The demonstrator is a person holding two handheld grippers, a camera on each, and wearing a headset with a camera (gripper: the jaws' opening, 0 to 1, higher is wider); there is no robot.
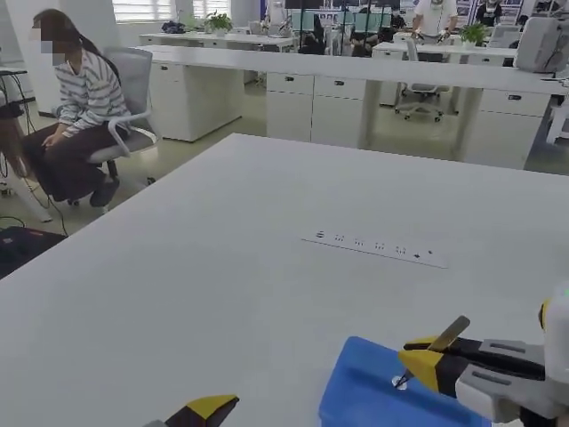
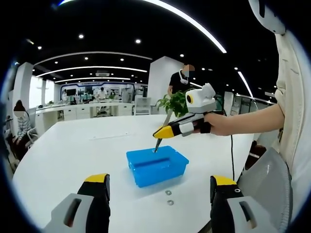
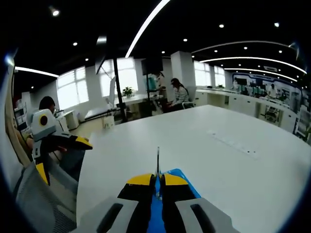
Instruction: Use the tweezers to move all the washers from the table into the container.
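Note:
A blue container sits near the front edge of the white table. My right gripper is shut on the tweezers. Their lower tip holds a small silvery washer just above the container's rim. In the left gripper view the tweezers point down into the blue container, and two washers lie on the table in front of it. My left gripper stands open with nothing in it, well short of the container. In the right gripper view the jaws are shut on the tweezers over the container.
A flush strip of sockets lies in the table's middle. To the far left, off the table, a person sits in a chair. White desks line the back. The left gripper peeks in at the bottom edge.

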